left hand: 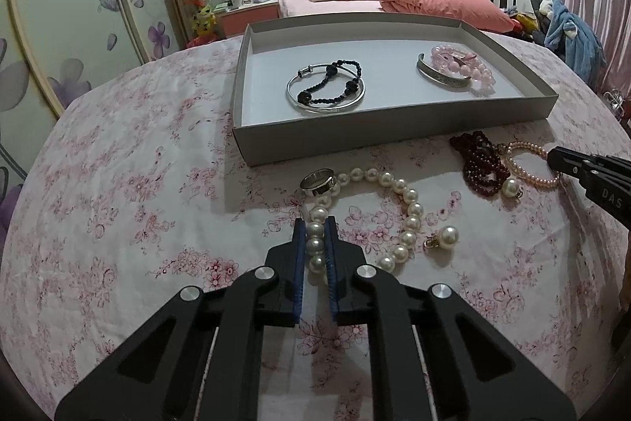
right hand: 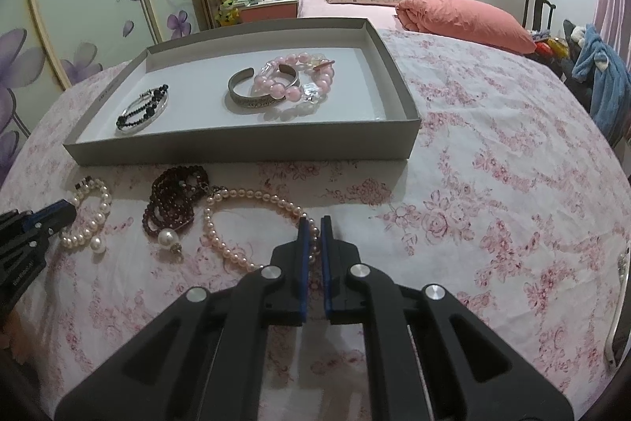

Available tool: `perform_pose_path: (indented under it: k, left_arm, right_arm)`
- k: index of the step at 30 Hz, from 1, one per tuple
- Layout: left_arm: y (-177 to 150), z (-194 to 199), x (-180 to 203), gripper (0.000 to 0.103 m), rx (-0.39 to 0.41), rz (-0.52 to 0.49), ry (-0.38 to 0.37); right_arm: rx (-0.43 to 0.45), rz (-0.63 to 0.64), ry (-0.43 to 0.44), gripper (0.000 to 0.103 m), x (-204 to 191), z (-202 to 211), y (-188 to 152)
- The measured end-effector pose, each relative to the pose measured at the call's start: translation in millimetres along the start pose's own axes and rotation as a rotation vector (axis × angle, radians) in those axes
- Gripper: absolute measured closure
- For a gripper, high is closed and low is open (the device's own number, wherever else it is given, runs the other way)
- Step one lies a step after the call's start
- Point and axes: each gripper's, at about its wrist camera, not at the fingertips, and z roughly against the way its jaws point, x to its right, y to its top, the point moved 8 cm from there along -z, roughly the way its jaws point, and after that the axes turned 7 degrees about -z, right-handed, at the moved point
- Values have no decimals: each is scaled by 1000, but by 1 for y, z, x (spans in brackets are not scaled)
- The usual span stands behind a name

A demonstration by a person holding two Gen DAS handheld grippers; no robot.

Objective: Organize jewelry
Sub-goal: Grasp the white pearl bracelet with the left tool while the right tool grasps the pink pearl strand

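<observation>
A grey tray (left hand: 394, 141) (right hand: 236, 154) on a floral cloth holds a silver bangle with black beads (left hand: 327, 85) (right hand: 144, 109), a silver cuff (left hand: 441, 73) (right hand: 256, 93) and a pink bead bracelet (left hand: 473, 66) (right hand: 311, 73). My left gripper (left hand: 315, 225) is shut on a white pearl bracelet (left hand: 410, 208) (right hand: 88, 216) that lies on the cloth. A silver ring (left hand: 317, 180) lies by it. My right gripper (right hand: 314, 223) is shut on a pink pearl necklace (right hand: 252, 200) (left hand: 532, 164). Dark red beads (left hand: 481, 160) (right hand: 177, 196) lie between them.
Two loose pearl pendants (left hand: 445, 237) (right hand: 167, 237) lie on the cloth. Behind the table stand a bed with a pink quilt (left hand: 441, 4), a wardrobe (left hand: 59, 6) at the left and a chair with blue clothes (left hand: 572, 34) at the right.
</observation>
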Motion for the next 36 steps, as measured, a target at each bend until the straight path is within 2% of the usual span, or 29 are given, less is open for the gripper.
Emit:
perform_pose_path:
  k: [9,19,36]
  left_arm:
    - [7,15,-2,93,68,45,-65]
    - [24,32,10,93,154,66,-130]
    - [38,49,21,93,236,122,-196]
  right_arm:
    - [101,-58,87,97,-1,28,16]
    - [187,-74,190,97,-21,51,30]
    - [245,-87,257,97,-44,68,31]
